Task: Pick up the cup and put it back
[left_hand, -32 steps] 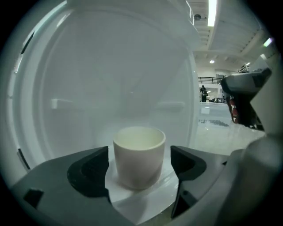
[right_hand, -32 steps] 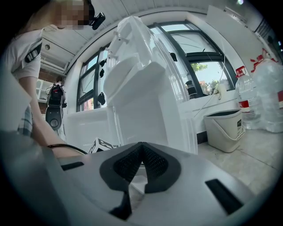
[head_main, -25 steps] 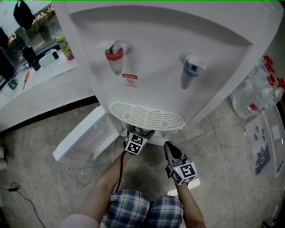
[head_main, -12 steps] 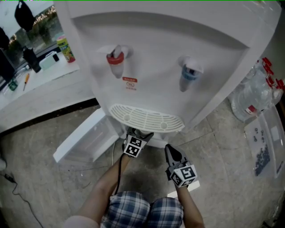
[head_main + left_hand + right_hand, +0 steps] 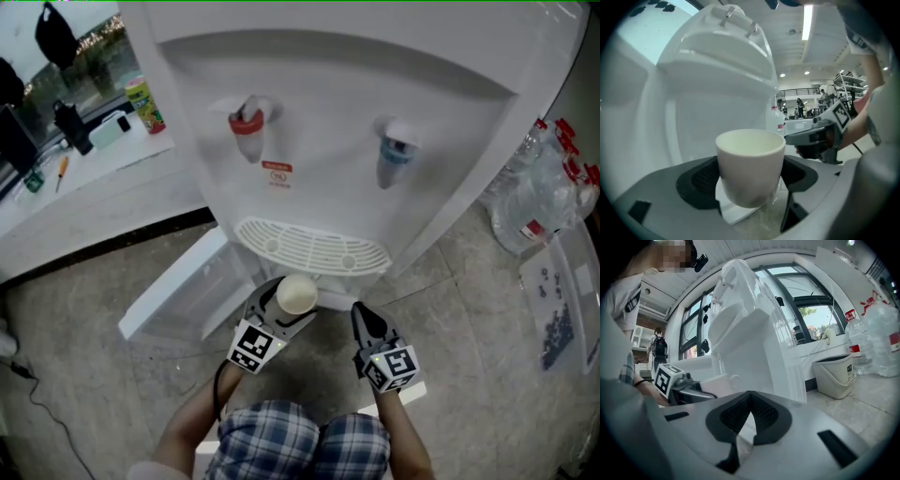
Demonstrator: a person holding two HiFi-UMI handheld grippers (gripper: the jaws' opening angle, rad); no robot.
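A plain white cup stands upright and empty in my left gripper, just below the water dispenser's drip tray. In the left gripper view the cup fills the gap between the dark pads, with the jaws shut on its sides. My right gripper hangs a little to the right of the cup, over the floor. Its pads meet at the tips with nothing between them. The red tap and the blue tap are above on the white dispenser.
The dispenser's lower cabinet door stands open at the left. Large water bottles and a clear bin sit on the floor at the right. A white counter with small items is at the far left. A white bucket stands by the wall.
My left gripper has drawn back out from under the drip tray toward me, now with the white cup in its jaws. The right gripper has stayed almost still.
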